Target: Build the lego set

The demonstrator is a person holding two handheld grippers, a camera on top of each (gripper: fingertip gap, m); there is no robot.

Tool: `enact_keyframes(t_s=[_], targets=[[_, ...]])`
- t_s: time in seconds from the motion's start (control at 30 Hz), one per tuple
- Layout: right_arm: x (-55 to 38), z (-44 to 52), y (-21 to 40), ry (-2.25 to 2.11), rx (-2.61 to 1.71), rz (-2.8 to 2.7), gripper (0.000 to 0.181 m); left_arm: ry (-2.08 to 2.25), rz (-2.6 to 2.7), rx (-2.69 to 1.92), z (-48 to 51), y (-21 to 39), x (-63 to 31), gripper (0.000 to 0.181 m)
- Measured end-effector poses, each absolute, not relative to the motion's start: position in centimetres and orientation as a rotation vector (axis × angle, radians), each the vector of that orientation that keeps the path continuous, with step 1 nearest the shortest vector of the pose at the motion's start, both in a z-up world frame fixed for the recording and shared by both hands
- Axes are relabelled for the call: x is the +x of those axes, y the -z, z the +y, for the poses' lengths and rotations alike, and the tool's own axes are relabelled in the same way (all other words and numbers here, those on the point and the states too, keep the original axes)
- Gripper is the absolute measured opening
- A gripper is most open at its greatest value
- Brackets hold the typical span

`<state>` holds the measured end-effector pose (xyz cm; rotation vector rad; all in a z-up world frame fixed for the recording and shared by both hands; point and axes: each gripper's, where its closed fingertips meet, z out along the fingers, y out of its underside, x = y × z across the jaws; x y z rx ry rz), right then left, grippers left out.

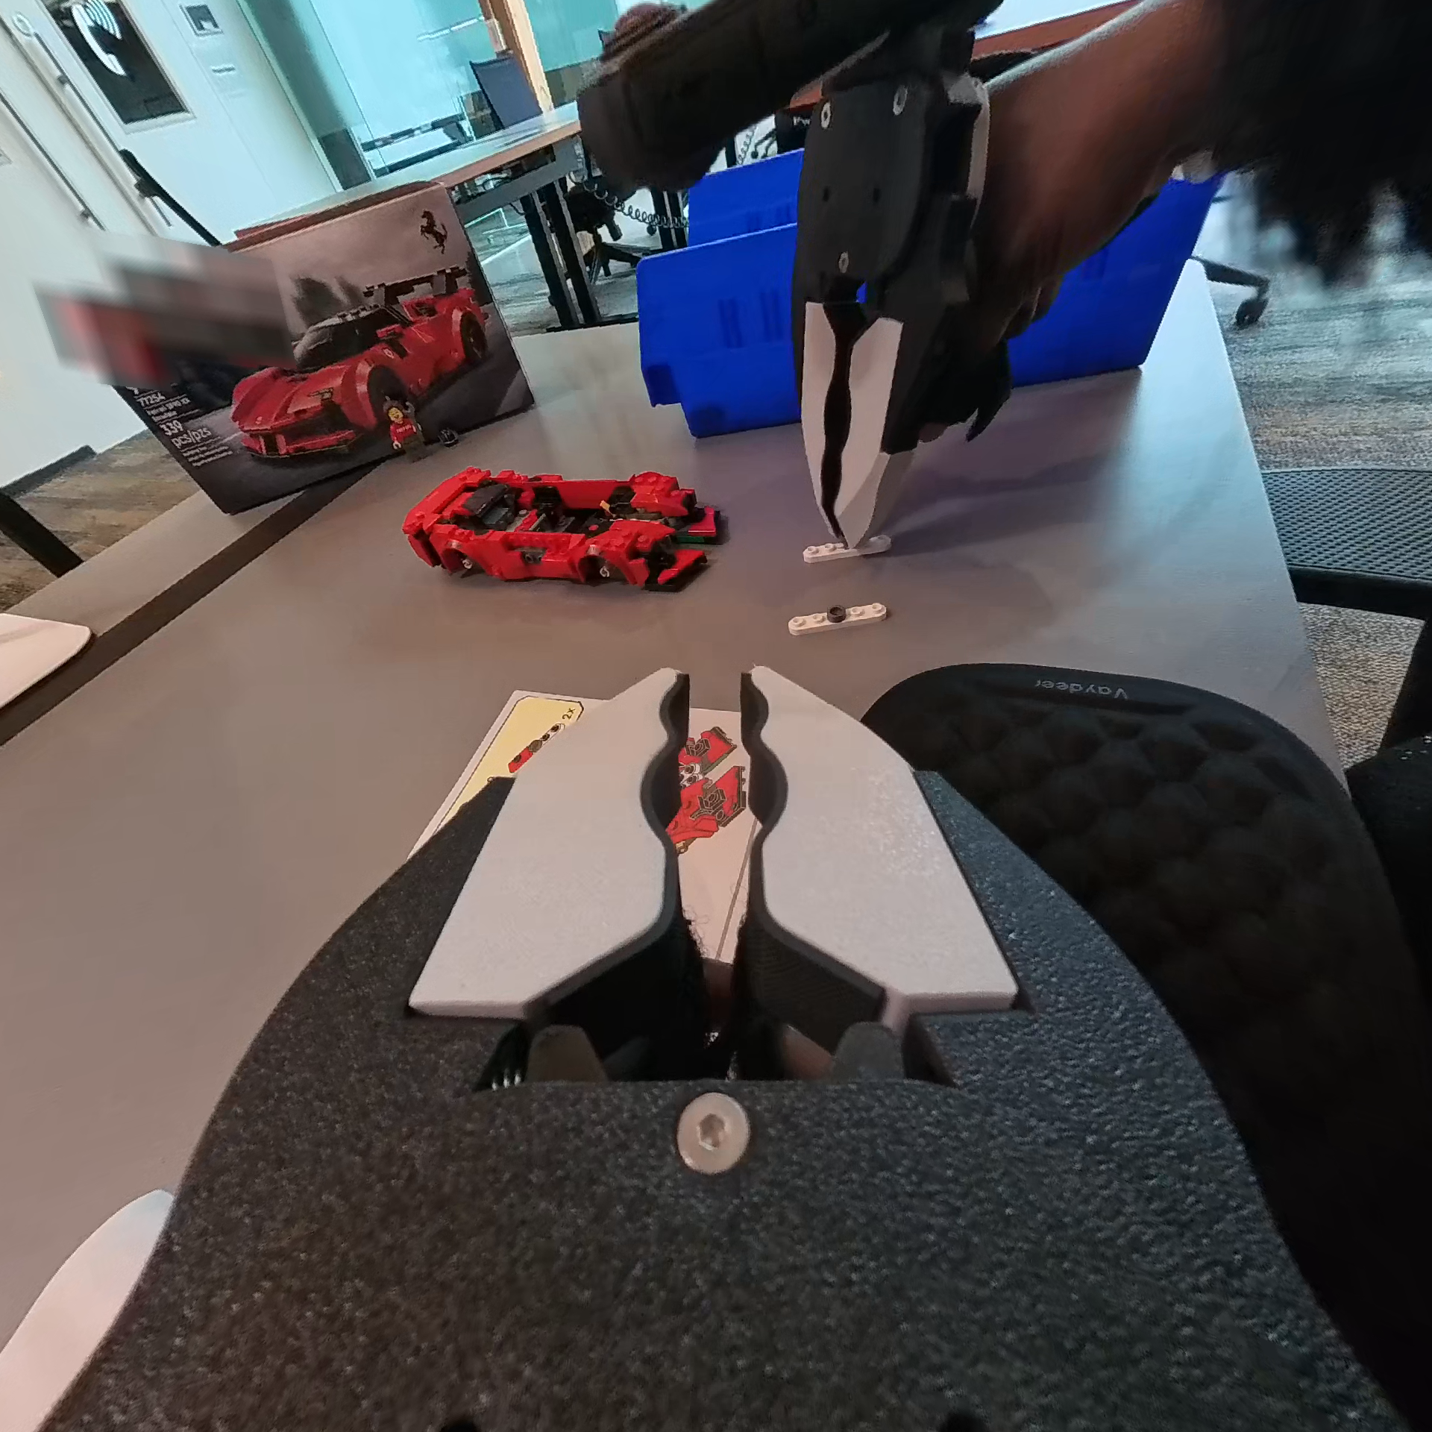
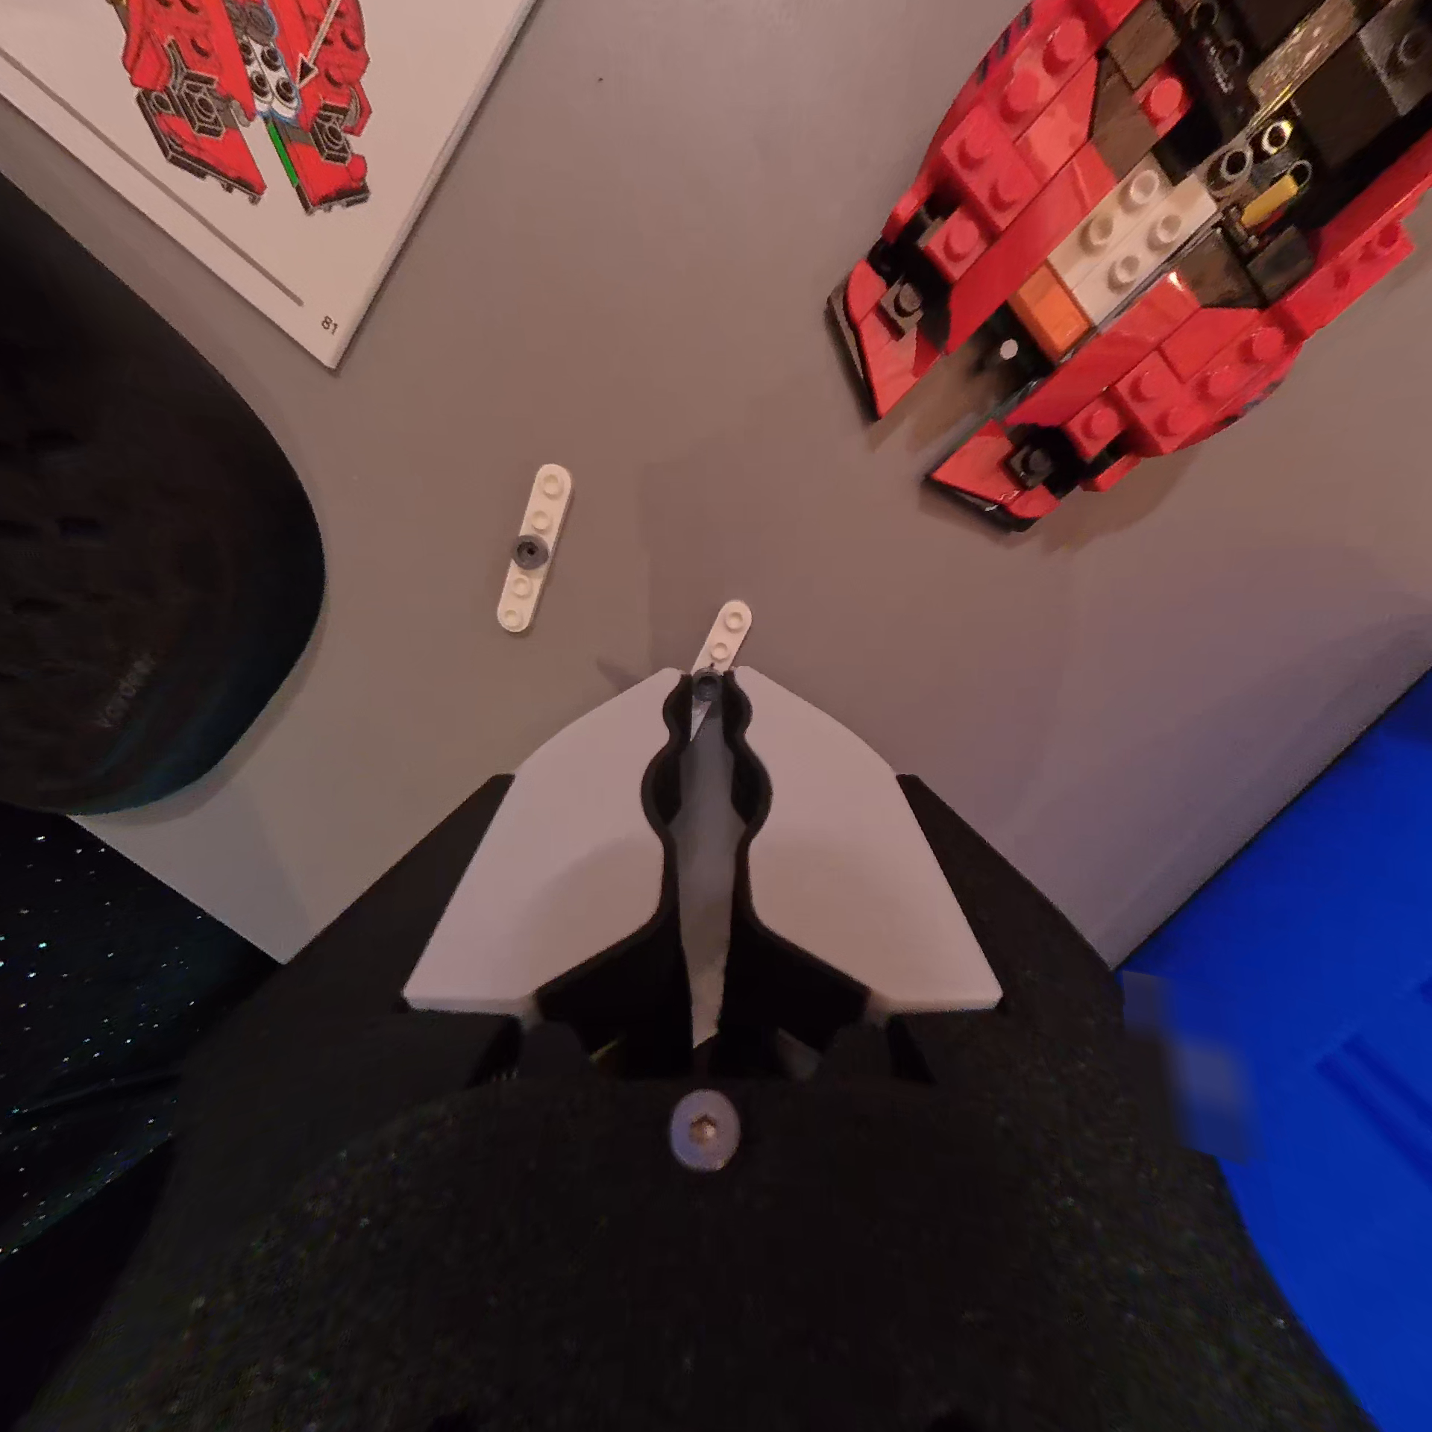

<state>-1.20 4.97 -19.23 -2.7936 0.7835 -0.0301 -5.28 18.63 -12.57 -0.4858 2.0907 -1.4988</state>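
The part-built red car (image 1: 558, 535) lies on the grey table (image 1: 232, 775), also in the right wrist view (image 2: 1123, 256). My right gripper (image 2: 707, 682) points straight down, shut on a small dark round piece (image 2: 707, 687) that sits on the middle of a white rounded plate (image 2: 732, 631) lying on the table. In the left wrist view the right gripper (image 1: 845, 535) touches that plate (image 1: 821, 552). A second white plate with a dark round piece at its centre (image 1: 837, 616) lies beside it (image 2: 533, 549). My left gripper (image 1: 714, 680) hovers over the instruction booklet (image 1: 705, 783), slightly open and empty.
The set's box (image 1: 333, 364) stands at the back left. A blue bin (image 1: 728, 325) stands behind the right gripper (image 2: 1317, 1007). A black padded cushion (image 1: 1123, 814) lies at the table's near right edge. The booklet (image 2: 232, 116) lies open next to it. Some 15 centimeters of space lies between my two pairs of fingers.
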Motion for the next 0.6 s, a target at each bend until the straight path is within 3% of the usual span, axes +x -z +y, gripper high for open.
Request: enact_keyframes(t_s=[0.6], targets=[[-1.19, 4.98, 19.28, 0.014, -2.833, 0.770, 0.008, 1.497, 2.097, -0.480, 18.57, 12.64, -5.29, 0.011]])
